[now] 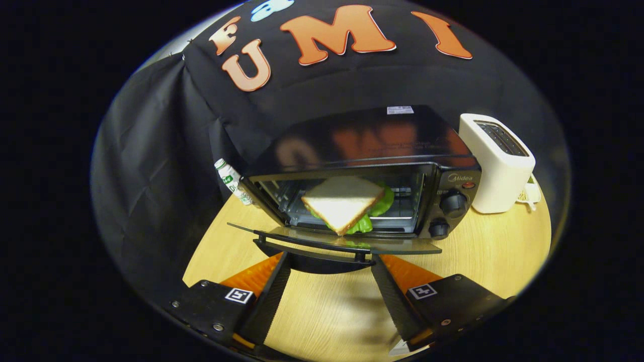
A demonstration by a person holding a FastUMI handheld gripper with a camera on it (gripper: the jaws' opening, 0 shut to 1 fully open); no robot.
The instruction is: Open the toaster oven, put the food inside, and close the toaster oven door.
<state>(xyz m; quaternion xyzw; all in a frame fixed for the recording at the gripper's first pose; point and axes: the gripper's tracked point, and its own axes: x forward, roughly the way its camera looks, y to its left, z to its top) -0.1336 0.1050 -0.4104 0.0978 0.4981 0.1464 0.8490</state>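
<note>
A black toaster oven (372,146) stands on the round wooden table (493,241) with its glass door (332,240) folded down flat toward me. Inside on the rack lies a triangular sandwich (342,202), white bread with green lettuce sticking out. My gripper (329,264) is open just below the door's black handle (309,242). The tips of both fingers reach up to the door's front edge, one on each side of the handle's middle. Nothing is held between the fingers.
A white pop-up toaster (498,161) stands right of the oven, with a small pale object behind it. A small white bottle with a green label (232,181) stands at the oven's left. The oven's two knobs (453,203) face me on its right panel.
</note>
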